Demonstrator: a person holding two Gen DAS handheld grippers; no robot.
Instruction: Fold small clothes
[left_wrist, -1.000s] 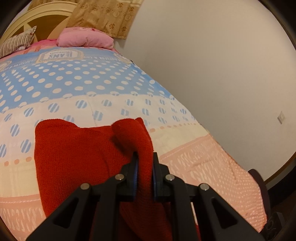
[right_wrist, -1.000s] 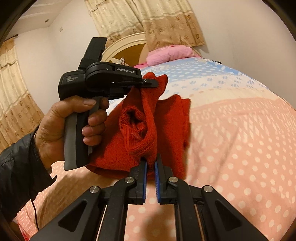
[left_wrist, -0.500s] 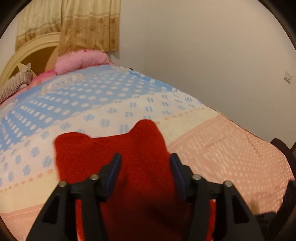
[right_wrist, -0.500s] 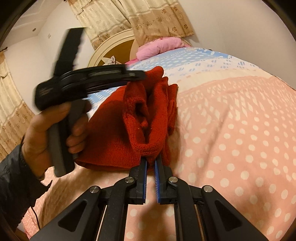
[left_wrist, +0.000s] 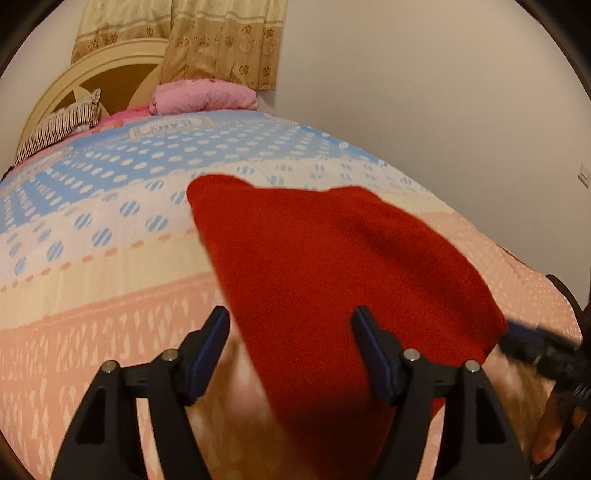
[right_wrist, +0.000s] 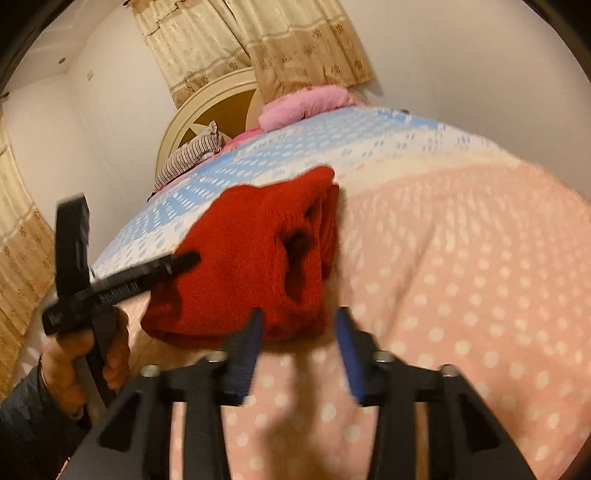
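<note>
A red knit garment (left_wrist: 332, 266) lies in a folded heap on the dotted bedspread (left_wrist: 110, 332). In the left wrist view my left gripper (left_wrist: 291, 332) hovers over the garment's near end, jaws opening, with cloth showing between the fingers but touching neither pad. My right gripper (right_wrist: 299, 321) is opening too, and the garment (right_wrist: 251, 258) has its near edge just at the fingertips, free of the pads. The right wrist view shows the left gripper (right_wrist: 184, 260) from the side at the heap's left edge, held by a hand (right_wrist: 85, 354). The right gripper (left_wrist: 535, 347) is a blur at the left view's right edge.
A pink pillow (right_wrist: 306, 103) and a striped pillow (right_wrist: 188, 155) lie at the head of the bed, against a cream headboard (right_wrist: 207, 99). Curtains (right_wrist: 258, 40) hang behind. A plain wall (left_wrist: 443, 110) runs along the bed's far side. Pink dotted bedspread (right_wrist: 461, 295) stretches to the right of the garment.
Both grippers held the garment up a second ago. The left one opened first and drew away, the right one has just opened, and the garment has dropped onto the bed.
</note>
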